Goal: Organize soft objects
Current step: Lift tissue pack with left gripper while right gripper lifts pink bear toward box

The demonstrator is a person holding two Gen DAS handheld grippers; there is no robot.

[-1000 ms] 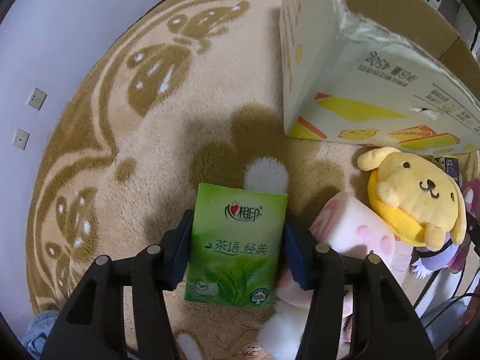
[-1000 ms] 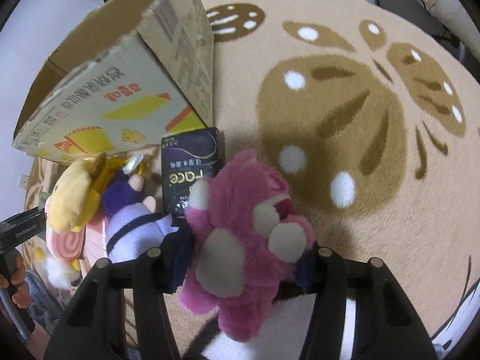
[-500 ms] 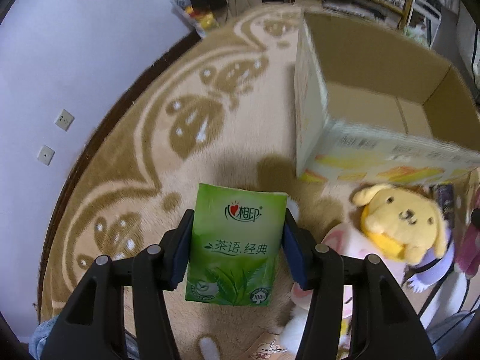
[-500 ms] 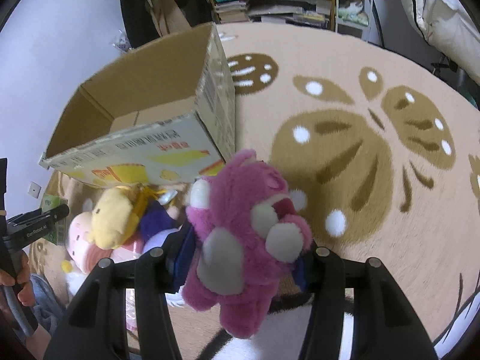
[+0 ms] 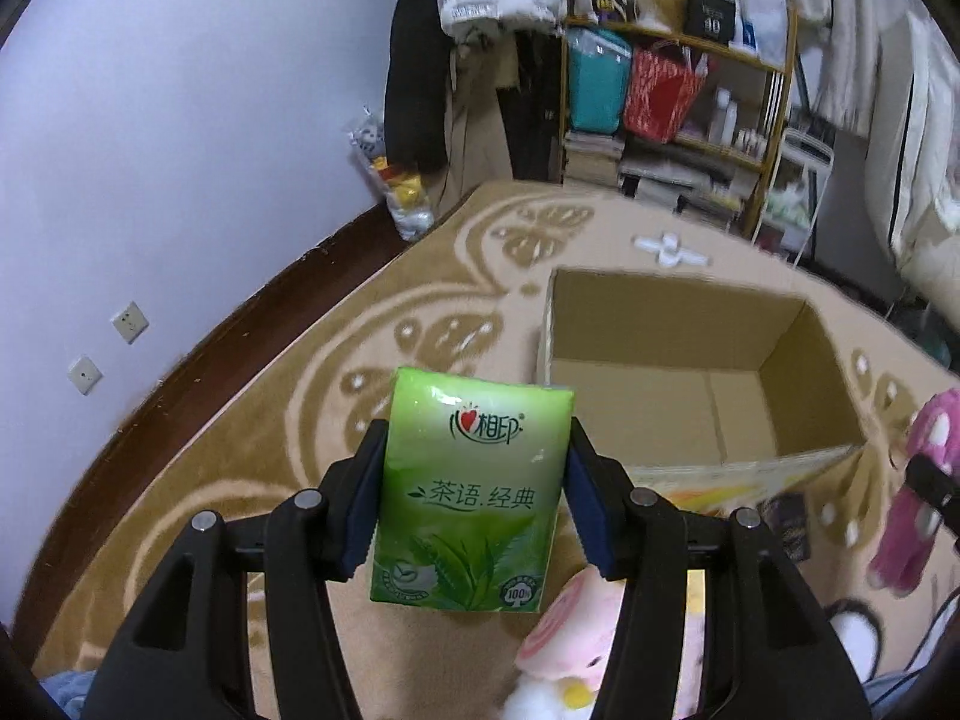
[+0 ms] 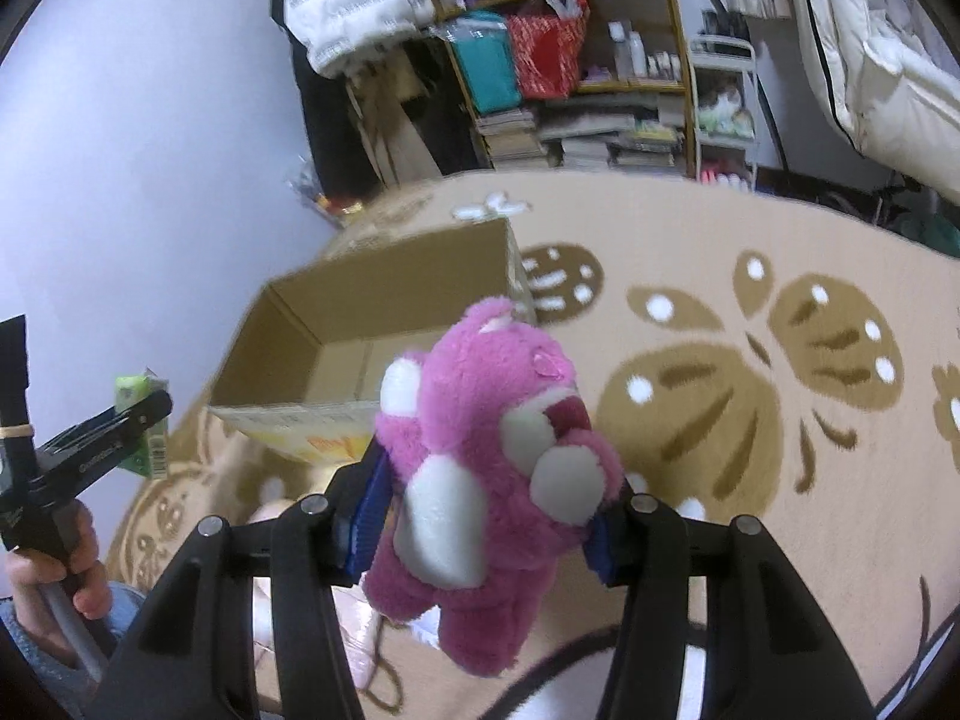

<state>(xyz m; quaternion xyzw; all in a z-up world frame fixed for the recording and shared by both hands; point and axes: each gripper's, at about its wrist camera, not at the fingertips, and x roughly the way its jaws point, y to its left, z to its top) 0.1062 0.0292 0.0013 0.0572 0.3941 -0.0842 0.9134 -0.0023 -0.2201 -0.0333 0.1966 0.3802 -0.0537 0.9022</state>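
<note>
While both tools are held off the rug (image 5: 252,408), the left gripper (image 5: 474,495) pinches one green tissue pack (image 5: 471,492) by its two long sides; long axis runs along the fingers, printed face toward the camera, top edge pointing away toward the cardboard box (image 5: 690,360). Right gripper (image 6: 486,492) pinches one pink plush bear (image 6: 486,456) at the torso; body axis roughly along the fingers, head away, feet dangling near the camera, face turned right. Count: one open box on the rug, flaps up, interior bare. One pale pink plush (image 5: 576,642) lies on the rug just beside the box's near wall, only partly visible. Left hand (image 6: 66,564) grips its tool's handle
</note>
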